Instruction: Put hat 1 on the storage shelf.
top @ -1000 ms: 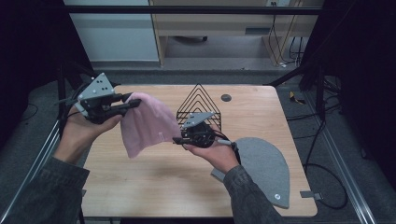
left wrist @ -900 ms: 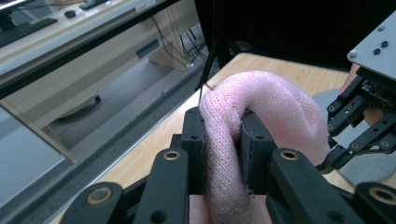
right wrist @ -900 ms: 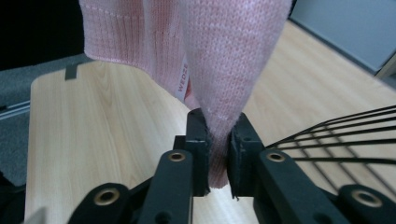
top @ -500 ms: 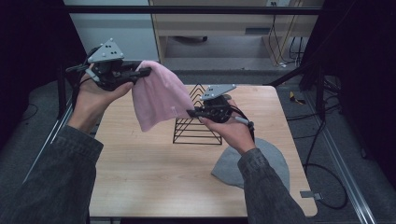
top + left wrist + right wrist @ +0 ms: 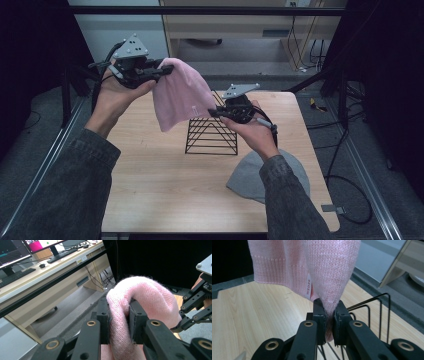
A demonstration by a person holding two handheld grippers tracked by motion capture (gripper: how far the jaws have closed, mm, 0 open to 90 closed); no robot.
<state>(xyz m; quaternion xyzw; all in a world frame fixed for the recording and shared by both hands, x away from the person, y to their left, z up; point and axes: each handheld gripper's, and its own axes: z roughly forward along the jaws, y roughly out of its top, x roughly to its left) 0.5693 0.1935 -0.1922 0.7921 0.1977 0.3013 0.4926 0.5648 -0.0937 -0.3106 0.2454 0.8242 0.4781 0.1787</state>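
Grey hat (image 5: 270, 175) flat on table (image 5: 150, 190), near edge. Wire rack (image 5: 211, 135) mid-table. Right gripper (image 5: 214, 112) clamped on pink hat (image 5: 180, 95) lower corner, above rack. Left gripper (image 5: 165, 71) clamped on hat's top fold, raised at far left. Pink hat hangs between both, clear of table.

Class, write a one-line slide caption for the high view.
Two hand-held grippers, left and right, lift a pink beanie above a black wire rack.

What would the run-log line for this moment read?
left gripper: shut on pink beanie | right gripper: shut on pink beanie | beanie held above wire rack | grey beanie on table
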